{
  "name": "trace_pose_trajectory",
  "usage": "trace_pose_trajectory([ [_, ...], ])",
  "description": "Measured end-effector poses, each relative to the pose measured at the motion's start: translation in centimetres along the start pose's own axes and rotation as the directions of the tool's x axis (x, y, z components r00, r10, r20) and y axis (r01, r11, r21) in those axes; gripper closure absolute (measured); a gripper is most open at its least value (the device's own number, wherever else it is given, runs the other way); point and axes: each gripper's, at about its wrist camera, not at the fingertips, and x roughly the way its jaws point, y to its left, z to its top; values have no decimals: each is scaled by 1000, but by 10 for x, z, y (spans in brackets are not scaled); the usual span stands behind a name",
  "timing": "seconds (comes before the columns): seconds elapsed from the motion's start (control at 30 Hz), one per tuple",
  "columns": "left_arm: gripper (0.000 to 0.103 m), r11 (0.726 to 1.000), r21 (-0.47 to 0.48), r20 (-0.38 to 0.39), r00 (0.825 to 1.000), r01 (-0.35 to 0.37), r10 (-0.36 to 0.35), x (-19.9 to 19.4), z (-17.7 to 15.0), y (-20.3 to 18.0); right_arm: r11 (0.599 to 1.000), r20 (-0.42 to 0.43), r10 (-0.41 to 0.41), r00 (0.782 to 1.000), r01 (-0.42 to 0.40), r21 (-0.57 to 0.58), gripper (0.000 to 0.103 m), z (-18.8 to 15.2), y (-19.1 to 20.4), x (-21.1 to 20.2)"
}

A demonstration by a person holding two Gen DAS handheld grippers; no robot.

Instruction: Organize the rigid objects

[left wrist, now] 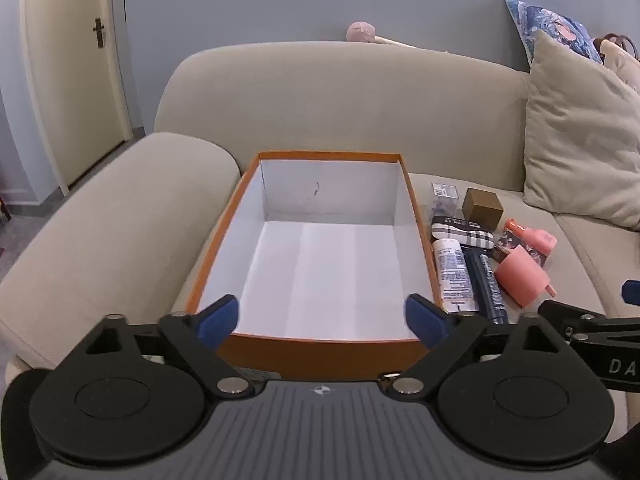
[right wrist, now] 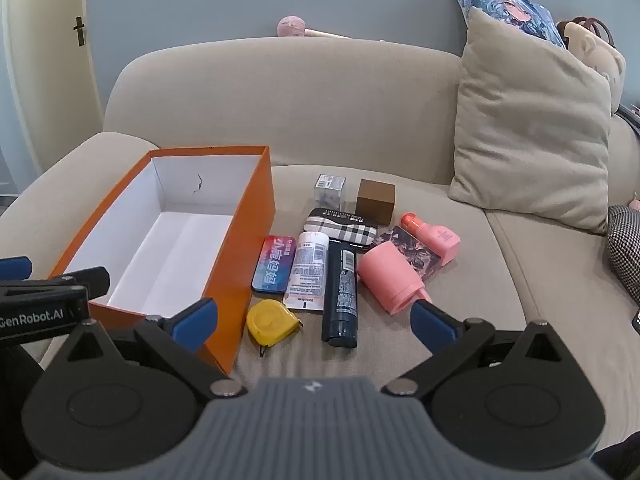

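An orange box (left wrist: 320, 350) with a bare white inside sits on the sofa seat; it also shows in the right wrist view (right wrist: 248, 240). My left gripper (left wrist: 326, 320) is open and empty over the box's near edge. My right gripper (right wrist: 314, 322) is open and empty above a pile right of the box: a yellow tape measure (right wrist: 270, 322), a dark bottle (right wrist: 340, 292), a white tube (right wrist: 308, 268), a colourful tin (right wrist: 274, 264), a pink cylinder (right wrist: 388, 280), a plaid case (right wrist: 340, 228), a pink bottle (right wrist: 434, 238), a brown cube (right wrist: 376, 196) and a clear small box (right wrist: 330, 190).
The beige sofa armrest (left wrist: 112, 216) lies left of the box. A beige cushion (right wrist: 532, 128) leans on the backrest at right, with a printed pillow (right wrist: 508, 8) behind it. A checked cloth (right wrist: 624, 248) lies at the far right. A door (left wrist: 76, 60) stands at left.
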Motion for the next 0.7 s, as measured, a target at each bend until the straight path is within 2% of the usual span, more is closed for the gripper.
trace_pose_trajectory([
  [0.03,0,1000,-18,-3,1000,7,-7,-1,1,5,1000,1,1,1000,-1,1,1,0,0,0],
  [0.07,0,1000,7,5,1000,-24,24,-3,0,0,1000,2,2,1000,-2,0,1,0,0,0],
  [0.17,0,999,27,22,999,-39,39,-6,-2,-1,1000,2,5,1000,-5,-2,1,0,0,-1],
  [0.23,0,999,28,25,999,-21,21,-10,0,1,1000,2,5,1000,-5,-3,1,0,0,-1],
  [0.37,0,998,53,34,999,-39,37,-6,2,-10,1000,0,7,1000,-7,-1,1,-1,-3,1],
  [0.7,0,998,58,42,999,-16,13,-8,1,-10,1000,0,3,1000,-3,-1,1,-1,-1,0],
])
